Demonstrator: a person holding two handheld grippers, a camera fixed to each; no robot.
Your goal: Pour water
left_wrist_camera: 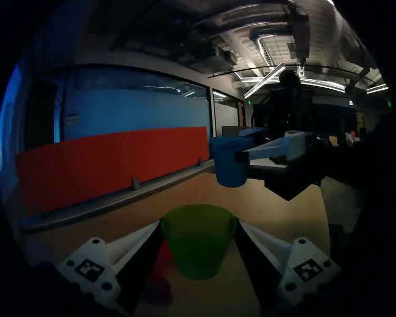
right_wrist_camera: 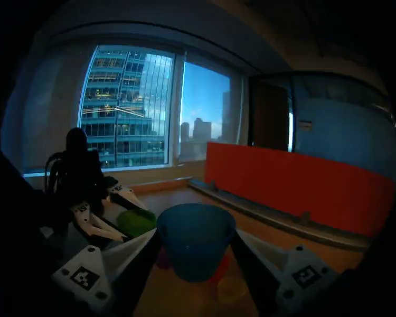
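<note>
The left tongs (left_wrist_camera: 199, 226) are closed partway on a green cup (left_wrist_camera: 199, 248). One finger presses each side of the cup just below its rim. The cup stands upright between the fingers, with its open mouth facing up. Under the tongs and a little to their left are a small red object (left_wrist_camera: 165, 252) and a purple one (left_wrist_camera: 157, 290), both too dark to name. The pale wooden surface (left_wrist_camera: 288, 208) stretches out ahead of the tongs. A red panel (left_wrist_camera: 113, 158) runs along the surface's far edge, off to the left of the tongs.

The right tongs (right_wrist_camera: 195, 235) grip a blue cup (right_wrist_camera: 195, 248) the same way, with a finger against each side and the cup upright. In the left gripper view this pair is ahead of the left tongs, higher and slightly to the right. There the blue cup hangs clear above the surface and does not touch the green cup. In the right gripper view the left tongs and green cup are low and to the left of the right tongs. The dark shape of a person (right_wrist_camera: 76, 169) is behind them, in front of a large window (right_wrist_camera: 126, 105). Small magenta (right_wrist_camera: 163, 260), red (right_wrist_camera: 220, 272) and yellow (right_wrist_camera: 228, 290) objects lie on the surface under the blue cup. I cannot tell whether either cup holds water.
</note>
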